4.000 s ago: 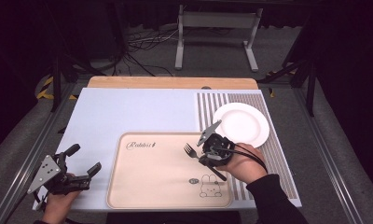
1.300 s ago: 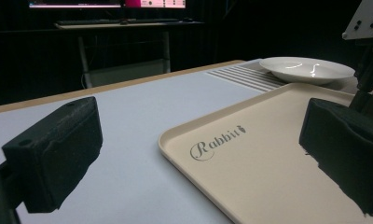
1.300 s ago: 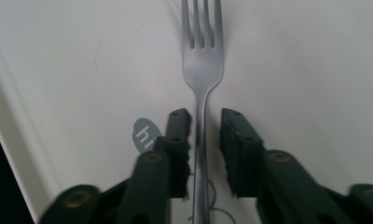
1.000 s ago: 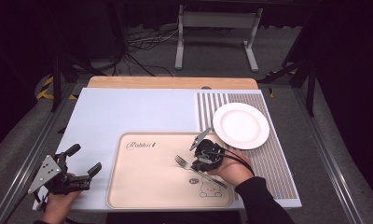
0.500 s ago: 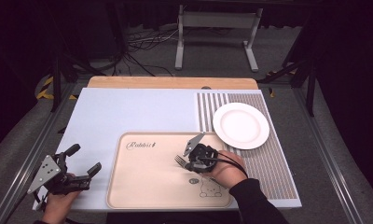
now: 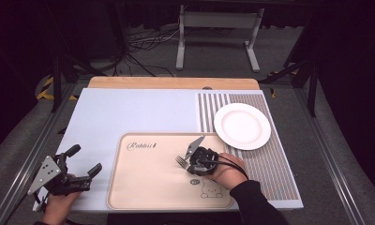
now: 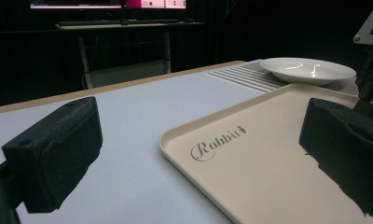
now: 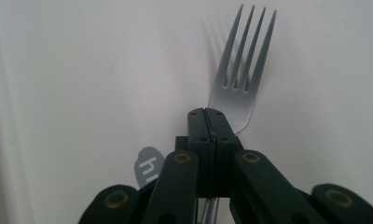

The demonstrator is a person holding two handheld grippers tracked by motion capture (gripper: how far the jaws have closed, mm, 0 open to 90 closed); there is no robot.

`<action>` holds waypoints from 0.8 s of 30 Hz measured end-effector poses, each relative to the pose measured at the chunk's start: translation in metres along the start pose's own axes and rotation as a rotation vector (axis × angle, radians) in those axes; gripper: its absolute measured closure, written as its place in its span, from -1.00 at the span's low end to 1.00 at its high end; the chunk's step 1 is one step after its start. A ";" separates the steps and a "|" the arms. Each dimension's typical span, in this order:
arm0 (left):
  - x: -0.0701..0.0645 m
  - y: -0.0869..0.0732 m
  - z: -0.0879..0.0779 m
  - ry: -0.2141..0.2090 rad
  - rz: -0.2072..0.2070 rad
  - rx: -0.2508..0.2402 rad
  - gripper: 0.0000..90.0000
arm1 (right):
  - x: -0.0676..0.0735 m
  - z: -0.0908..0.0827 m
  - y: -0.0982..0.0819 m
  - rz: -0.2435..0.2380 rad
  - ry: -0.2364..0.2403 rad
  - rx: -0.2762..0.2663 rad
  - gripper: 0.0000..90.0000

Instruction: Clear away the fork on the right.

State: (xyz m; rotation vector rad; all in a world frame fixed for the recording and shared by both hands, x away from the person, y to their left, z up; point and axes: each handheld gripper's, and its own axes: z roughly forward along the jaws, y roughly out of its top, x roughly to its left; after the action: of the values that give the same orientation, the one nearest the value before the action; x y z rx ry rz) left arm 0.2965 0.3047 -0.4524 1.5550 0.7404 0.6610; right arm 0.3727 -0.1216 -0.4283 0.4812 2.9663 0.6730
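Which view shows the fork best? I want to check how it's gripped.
The right gripper view: the fork sits close up, tines clear, with the right tongs shut on its neck. The high view shows it small over the tray, partly behind those tongs. The left gripper view gives no clear sight of it.

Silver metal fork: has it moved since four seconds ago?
Yes. The silver metal fork, clamped in the right gripper, has shifted left, away from the round white plate, over the beige tray.
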 end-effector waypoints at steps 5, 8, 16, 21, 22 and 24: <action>0.000 0.000 0.000 0.000 0.003 0.000 -1.00 | -0.003 0.000 0.000 0.003 -0.011 -0.005 1.00; 0.000 0.000 0.000 0.000 0.003 0.000 -1.00 | -0.005 0.000 -0.001 0.007 -0.019 -0.006 1.00; 0.000 0.000 0.000 -0.002 0.001 0.002 -1.00 | -0.013 -0.003 -0.008 0.044 -0.052 -0.021 1.00; 0.000 0.000 0.000 -0.001 0.000 0.002 -1.00 | -0.019 -0.005 -0.012 0.062 -0.073 -0.031 1.00; 0.000 0.000 0.001 0.000 0.001 0.000 -1.00 | -0.020 -0.006 -0.014 0.070 -0.078 -0.033 1.00; 0.000 0.000 0.001 0.000 0.001 -0.001 -1.00 | -0.022 -0.007 -0.016 0.083 -0.082 -0.037 1.00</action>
State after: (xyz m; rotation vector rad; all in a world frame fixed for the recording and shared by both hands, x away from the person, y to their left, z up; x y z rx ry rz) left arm 0.2966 0.3040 -0.4528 1.5549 0.7392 0.6619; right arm 0.3884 -0.1449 -0.4293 0.6169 2.8661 0.6962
